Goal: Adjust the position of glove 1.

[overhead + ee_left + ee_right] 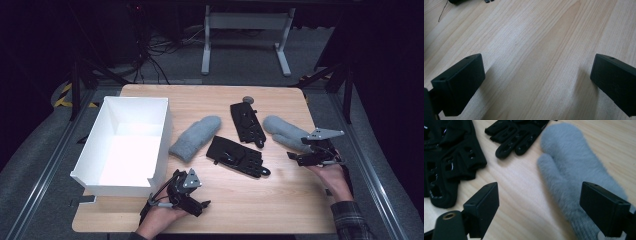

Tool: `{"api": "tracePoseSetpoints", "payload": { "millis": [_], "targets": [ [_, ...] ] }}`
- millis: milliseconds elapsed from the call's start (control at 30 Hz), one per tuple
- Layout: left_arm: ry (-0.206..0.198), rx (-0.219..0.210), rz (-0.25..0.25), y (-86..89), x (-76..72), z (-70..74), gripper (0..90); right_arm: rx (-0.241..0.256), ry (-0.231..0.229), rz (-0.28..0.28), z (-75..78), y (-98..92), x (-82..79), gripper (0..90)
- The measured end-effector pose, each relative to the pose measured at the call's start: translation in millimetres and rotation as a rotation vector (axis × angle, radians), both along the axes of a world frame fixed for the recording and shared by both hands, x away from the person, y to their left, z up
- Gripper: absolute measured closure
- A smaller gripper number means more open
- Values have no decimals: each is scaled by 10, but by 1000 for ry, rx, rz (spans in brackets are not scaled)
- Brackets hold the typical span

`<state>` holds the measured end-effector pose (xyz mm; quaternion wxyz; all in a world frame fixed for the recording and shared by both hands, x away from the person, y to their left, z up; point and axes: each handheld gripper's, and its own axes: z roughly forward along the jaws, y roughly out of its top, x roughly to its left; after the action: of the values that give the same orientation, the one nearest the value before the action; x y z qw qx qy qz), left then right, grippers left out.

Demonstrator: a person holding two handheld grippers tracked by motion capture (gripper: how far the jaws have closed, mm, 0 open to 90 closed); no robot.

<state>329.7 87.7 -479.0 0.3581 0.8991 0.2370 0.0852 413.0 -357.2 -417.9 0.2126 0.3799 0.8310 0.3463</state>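
So on the far left of the counter [280, 210] there's a white box [125, 150], open on top. Just in front of its near right corner sits the left gripper [192, 202], low over bare wood. In the left gripper view its jaws stand wide apart with nothing but wood grain between them, so it's holding nothing.

Moving right, 4 gloves are spread across the middle: a grey mitten [196, 137] just beside the box, then 2 black fingerless gloves, 1 nearer [237, 156] and 1 farther back [246, 123].

Then comes the second grey mitten [285, 132], and that's the one the right gripper [300, 157] is at, right by its cuff end. In the right gripper view the jaws are spread wide and empty. The mitten [574, 177] lies partly in the gap, its cuff running under the right-hand jaw, thumb pointing toward the black gloves [516, 135]. Can't tell if the jaw touches it.
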Motion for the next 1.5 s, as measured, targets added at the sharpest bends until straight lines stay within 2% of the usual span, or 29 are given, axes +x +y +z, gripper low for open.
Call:
{"api": "tracePoseSetpoints", "payload": {
  "millis": [167, 467, 633, 767, 967, 1233, 1333, 1500],
  "targets": [
    [2, -3, 9, 0, -11, -1, 0, 28, -18, -11, 34, -17, 159, 185],
    [2, -2, 9, 0, -11, 0, 0, 30, -16, -43, 26, -128, 412, 211],
    [2, -2, 9, 0, -11, 0, 0, 26, 14, -41, -61, -192, 504, 231],
    [2, -3, 9, 0, -11, -1, 0, 20, 34, -33, -130, -208, 554, 283],
    [2, -3, 10, 0, -12, 0, 0, -8, 45, -30, -199, -210, 585, 405],
    [2, -2, 9, 1, -11, 0, 0, -58, 34, -20, -222, -194, 570, 757],
    [2, -3, 10, 1, -12, -1, 0, -55, 26, -30, -217, -202, 558, 824],
    [2, -3, 9, 0, -11, -1, 0, -40, -1, -51, -147, -231, 514, 863]
  ]
}}
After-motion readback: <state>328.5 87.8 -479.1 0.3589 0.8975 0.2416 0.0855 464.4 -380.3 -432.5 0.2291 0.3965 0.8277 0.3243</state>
